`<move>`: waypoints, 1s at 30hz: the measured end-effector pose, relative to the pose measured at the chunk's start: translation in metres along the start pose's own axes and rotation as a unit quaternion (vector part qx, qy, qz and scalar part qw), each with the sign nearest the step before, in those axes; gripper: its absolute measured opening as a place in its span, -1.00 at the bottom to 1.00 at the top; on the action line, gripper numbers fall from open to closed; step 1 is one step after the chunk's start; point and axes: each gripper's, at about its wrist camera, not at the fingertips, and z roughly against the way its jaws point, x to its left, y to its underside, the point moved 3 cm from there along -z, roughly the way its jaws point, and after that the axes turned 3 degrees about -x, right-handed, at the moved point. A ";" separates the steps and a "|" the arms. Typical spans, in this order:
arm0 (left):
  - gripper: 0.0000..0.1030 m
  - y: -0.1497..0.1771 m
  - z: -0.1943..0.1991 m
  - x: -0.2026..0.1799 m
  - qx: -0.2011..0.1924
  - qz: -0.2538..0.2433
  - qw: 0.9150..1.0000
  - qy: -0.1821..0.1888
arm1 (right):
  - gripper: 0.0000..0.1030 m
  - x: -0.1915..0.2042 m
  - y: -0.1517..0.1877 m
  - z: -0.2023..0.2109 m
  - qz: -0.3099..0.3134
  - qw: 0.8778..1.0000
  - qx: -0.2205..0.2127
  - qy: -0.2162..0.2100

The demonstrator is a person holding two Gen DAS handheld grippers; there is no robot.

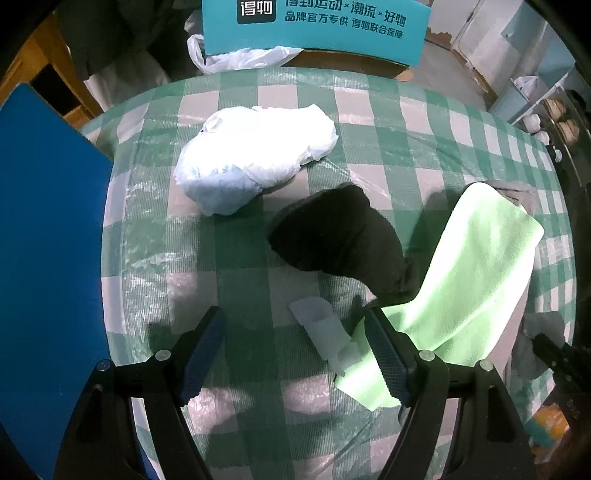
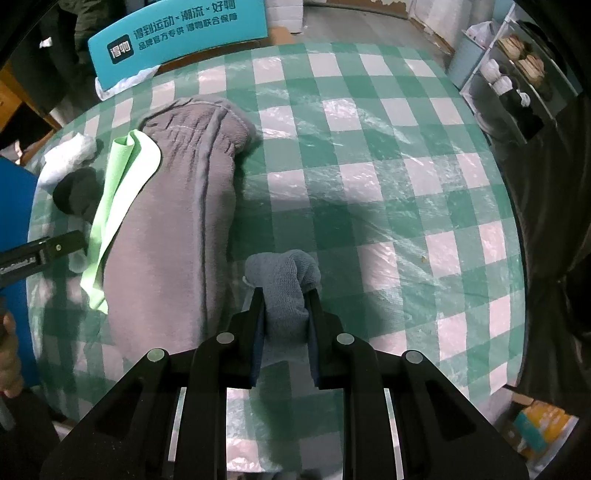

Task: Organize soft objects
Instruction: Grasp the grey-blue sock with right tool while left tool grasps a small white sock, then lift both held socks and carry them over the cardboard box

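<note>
My right gripper [image 2: 285, 295] is shut on a rolled blue-grey cloth [image 2: 282, 271], whose end bulges out above the pads over the checked table. To its left lies a long grey garment [image 2: 177, 206] with a light green cloth [image 2: 118, 192] draped along its far side. In the left wrist view my left gripper [image 1: 293, 317] stands open just above the table. A small white translucent scrap [image 1: 323, 330] lies between its fingers, untouched. The green cloth [image 1: 469, 280] runs under its right finger [image 1: 386, 354]. A black sock-like piece [image 1: 340, 236] and a white crumpled bundle [image 1: 255, 155] lie beyond.
The round table [image 2: 388, 177] has a green-and-white checked plastic cover. A blue board [image 1: 48, 240] stands at its left edge and a teal printed box [image 1: 314, 29] behind it. Shelves with small items [image 2: 517, 74] stand at the right.
</note>
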 end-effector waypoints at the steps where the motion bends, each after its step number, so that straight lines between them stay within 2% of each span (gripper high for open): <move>1: 0.39 0.001 0.000 -0.001 -0.002 -0.002 1.000 -0.005 | -0.66 0.000 0.000 0.000 -0.001 1.000 0.000 -0.001; 9: -0.05 0.002 -0.001 -0.015 -0.002 -0.028 0.999 -0.019 | -0.66 -0.007 0.000 0.009 -0.012 1.000 -0.007 -0.006; 11: -0.36 0.004 0.000 -0.018 0.001 -0.032 0.999 -0.005 | -0.66 -0.006 -0.001 0.010 -0.011 1.000 -0.008 -0.006; 14: -0.66 0.007 0.000 -0.020 0.015 -0.032 0.999 0.022 | -0.66 -0.005 -0.001 0.011 -0.011 1.000 -0.008 -0.007; 21: -0.73 0.012 0.006 -0.022 0.009 -0.038 0.999 0.031 | -0.66 -0.001 -0.001 0.019 -0.005 1.000 -0.017 -0.009; 30: -0.74 0.022 0.032 -0.020 -0.013 -0.053 0.998 0.029 | -0.66 0.013 -0.005 0.036 0.015 0.999 -0.036 -0.011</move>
